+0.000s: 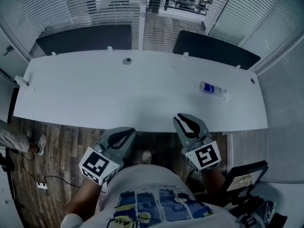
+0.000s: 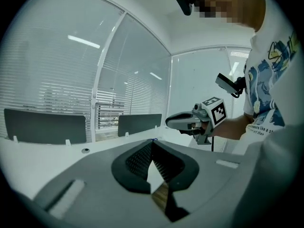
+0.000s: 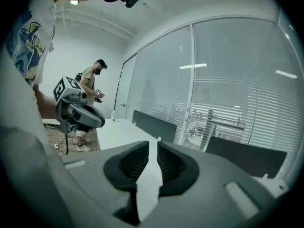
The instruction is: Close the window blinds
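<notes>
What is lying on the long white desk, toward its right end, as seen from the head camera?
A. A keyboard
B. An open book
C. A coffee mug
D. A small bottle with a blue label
D: a small bottle with a blue label lies on its side on the white desk, near the desk's right end.

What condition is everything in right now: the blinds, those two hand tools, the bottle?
White slatted window blinds: lowered, slats open, room beyond visible through.
Left grey gripper: jaws together, empty.
Right grey gripper: jaws slightly apart, empty.
Small clear plastic bottle: lying on white desk.
</notes>
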